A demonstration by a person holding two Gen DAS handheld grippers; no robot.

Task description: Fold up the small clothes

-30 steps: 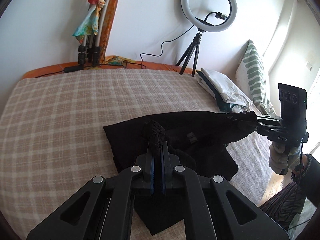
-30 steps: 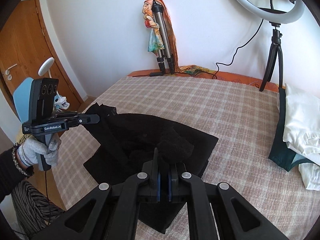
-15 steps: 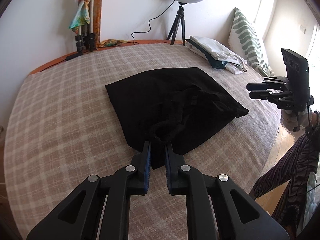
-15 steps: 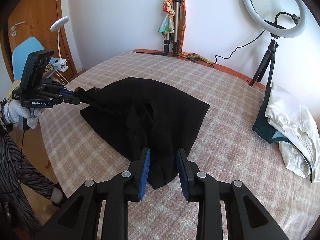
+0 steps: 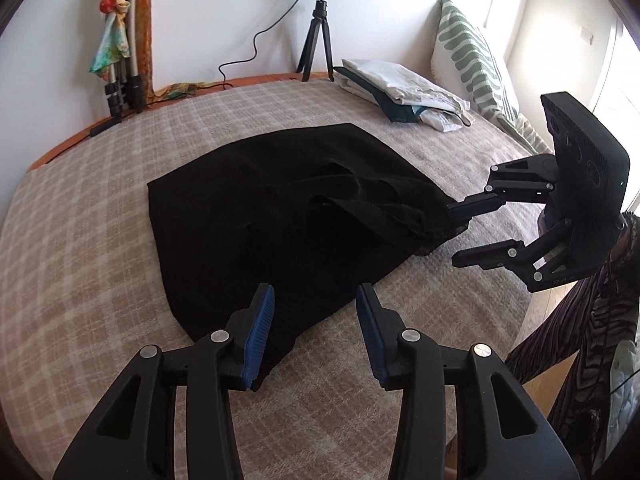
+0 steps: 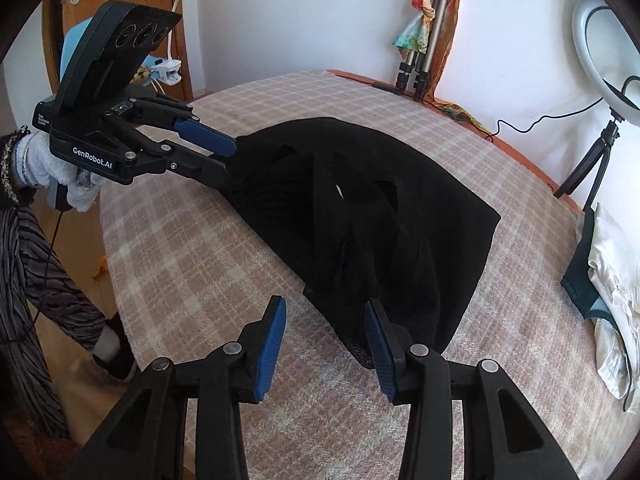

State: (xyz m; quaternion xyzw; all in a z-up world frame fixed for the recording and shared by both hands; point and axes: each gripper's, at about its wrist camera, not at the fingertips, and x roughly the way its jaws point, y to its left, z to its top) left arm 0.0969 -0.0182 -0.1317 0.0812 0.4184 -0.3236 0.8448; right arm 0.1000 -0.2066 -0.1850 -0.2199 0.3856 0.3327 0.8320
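A black garment (image 5: 280, 216) lies rumpled on the checked bedspread (image 5: 80, 240); it also shows in the right wrist view (image 6: 360, 208). My left gripper (image 5: 316, 312) is open, its blue pads spread over the garment's near corner, holding nothing. In the right wrist view the left gripper (image 6: 228, 156) sits at the garment's left corner. My right gripper (image 6: 326, 324) is open at the garment's near corner, one pad touching the cloth. In the left wrist view the right gripper (image 5: 460, 236) is open at the garment's right corner.
A stack of folded clothes (image 5: 400, 88) lies at the bed's far right, also in the right wrist view (image 6: 608, 280). A striped pillow (image 5: 472, 64), a ring light on a tripod (image 5: 320, 32) and a folded tripod (image 5: 124, 60) stand by the wall.
Both grippers were shut on the garment and held it up; they lowered it onto the bed, opened wide and let go. The garment now lies flat.
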